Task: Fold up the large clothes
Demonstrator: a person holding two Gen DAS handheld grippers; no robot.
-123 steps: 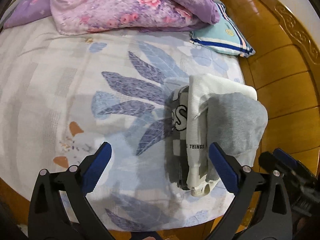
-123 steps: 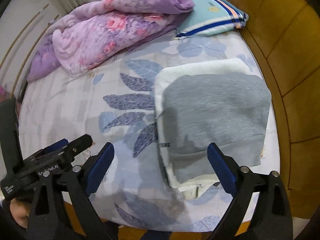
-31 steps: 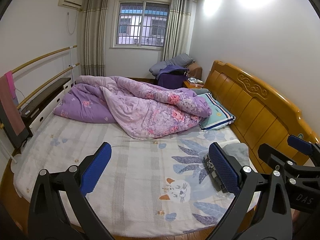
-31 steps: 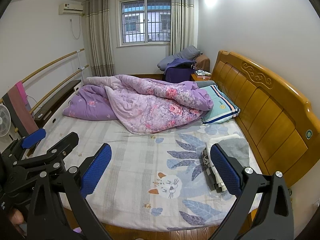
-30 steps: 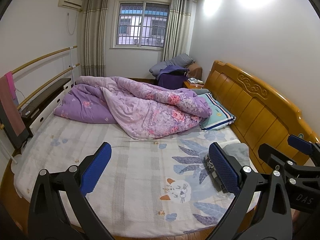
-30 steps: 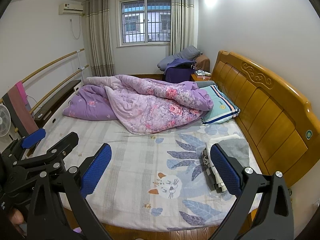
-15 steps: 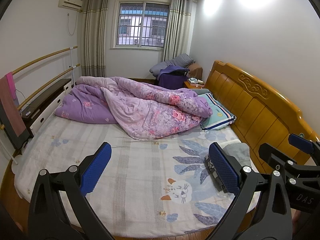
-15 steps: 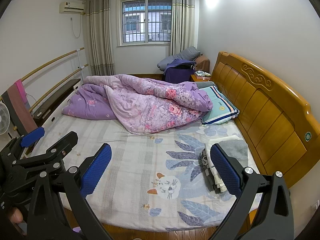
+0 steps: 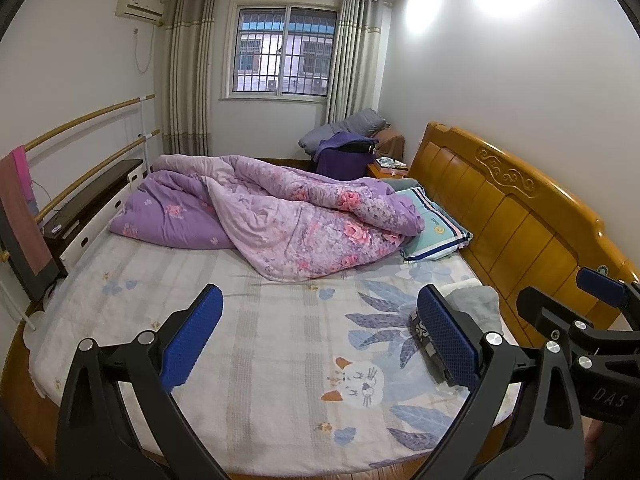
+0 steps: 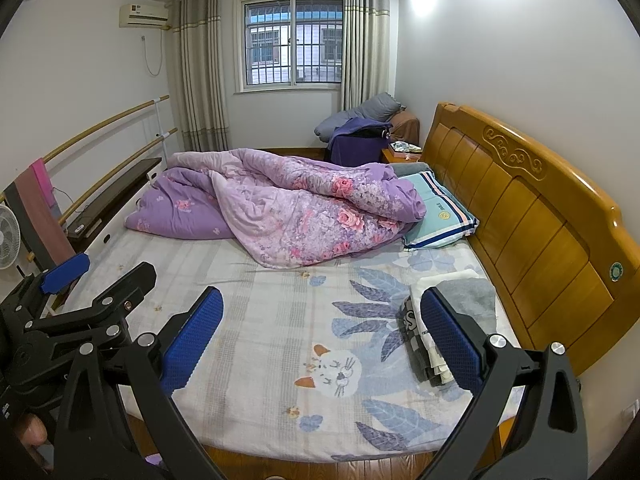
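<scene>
A stack of folded clothes (image 10: 460, 300), grey on top with white and patterned pieces below, lies at the bed's right side near the headboard. The same stack (image 9: 476, 304) is partly hidden behind a finger in the left wrist view. My left gripper (image 9: 320, 344) is open and empty, held back from the bed's near edge. My right gripper (image 10: 320, 344) is open and empty too, well short of the stack. The right gripper's body (image 9: 592, 344) shows at the right of the left wrist view, and the left gripper's body (image 10: 80, 312) shows at the left of the right wrist view.
The bed sheet (image 10: 280, 320) has leaf and cat prints. A rumpled purple floral quilt (image 10: 288, 208) and a striped pillow (image 10: 440, 212) lie at the far side. A wooden headboard (image 10: 540, 216) runs along the right. Rails and a low cabinet (image 10: 104, 200) line the left wall.
Since four seconds ago both grippers pulled up and back from just over the folded stack to a whole-room view. Over the last second the views only drift slightly.
</scene>
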